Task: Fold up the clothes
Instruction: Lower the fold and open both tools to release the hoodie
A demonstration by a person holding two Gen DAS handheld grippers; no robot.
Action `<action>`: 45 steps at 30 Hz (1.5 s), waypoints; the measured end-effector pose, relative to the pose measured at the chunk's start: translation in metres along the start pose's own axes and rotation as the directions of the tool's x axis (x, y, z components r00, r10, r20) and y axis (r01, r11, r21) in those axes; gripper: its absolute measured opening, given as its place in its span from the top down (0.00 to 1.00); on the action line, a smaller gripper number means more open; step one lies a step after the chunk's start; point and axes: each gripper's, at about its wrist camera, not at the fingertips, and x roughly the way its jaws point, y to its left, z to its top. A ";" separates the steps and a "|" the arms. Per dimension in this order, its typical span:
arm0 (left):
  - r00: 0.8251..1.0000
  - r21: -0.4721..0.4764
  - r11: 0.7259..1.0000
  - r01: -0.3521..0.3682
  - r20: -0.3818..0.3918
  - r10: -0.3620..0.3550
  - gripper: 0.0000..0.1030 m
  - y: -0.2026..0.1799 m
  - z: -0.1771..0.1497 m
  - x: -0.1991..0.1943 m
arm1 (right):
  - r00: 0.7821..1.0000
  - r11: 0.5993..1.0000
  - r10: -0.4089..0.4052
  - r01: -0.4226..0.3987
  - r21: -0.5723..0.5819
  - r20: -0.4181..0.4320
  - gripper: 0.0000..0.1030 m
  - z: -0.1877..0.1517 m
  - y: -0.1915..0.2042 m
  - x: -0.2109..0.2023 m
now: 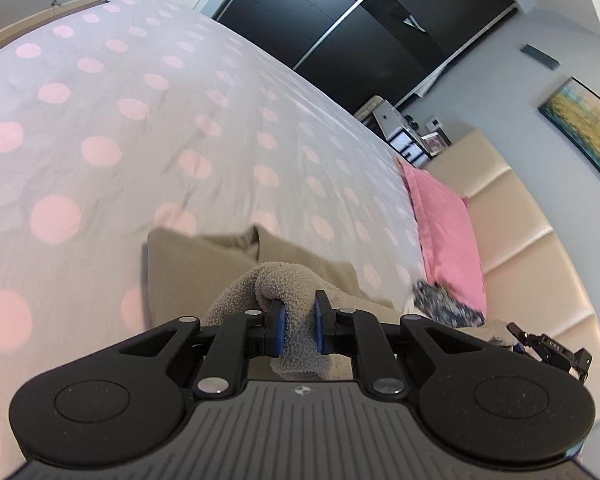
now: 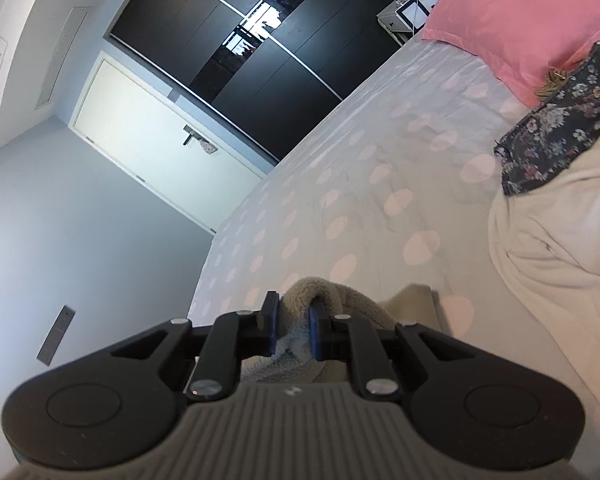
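Item: fleece garment, grey-beige, one. It was held at two points along an edge, pinched between the blue pads of the left gripper and of the right gripper. On each the jaws stood nearly closed, with only the bunched thickness of fleece keeping them apart. Holding two separate points of one edge probably served to keep the cloth spread so that it could be carried over and laid down as a fold. The rest of the garment hung below the grippers, above the bed; how much of it touched the cover could not be told.

Item: tan garment, one, lying flat and squared on the cover just beyond the fleece; it appeared already folded, though that is a judgement.

Item: floral cloth, dark, one, crumpled near the pillow, apparently waiting its turn.

Item: cream blanket or garment, one, heaped loosely beside the floral cloth and partly under it.

Item: pillow, pink, one counted in the right wrist view; the left wrist view suggested a second beneath it, not certain.

Item: bed cover, grey with pink dots, one, serving as the folding surface.

Item: padded headboard, cream, one.

Item: dark sliding wardrobe, one, against the far wall.

Item: grippers, two, both occupied with the same garment.
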 end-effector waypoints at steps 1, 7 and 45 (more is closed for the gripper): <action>1.000 -0.010 1.000 -0.004 0.000 0.004 0.89 0.003 0.008 0.009 | 1.000 1.000 -0.003 0.003 0.003 0.004 0.84 0.005 -0.001 0.012; 0.999 -0.086 0.995 -0.045 -0.032 0.043 0.89 0.034 0.040 0.071 | 0.998 0.997 -0.065 0.065 0.031 -0.013 0.84 0.023 -0.020 0.095; 0.929 0.231 0.902 -0.364 0.015 0.370 0.33 -0.007 0.034 0.205 | 0.916 0.707 -0.399 0.281 -0.649 -0.039 0.34 -0.056 0.045 0.249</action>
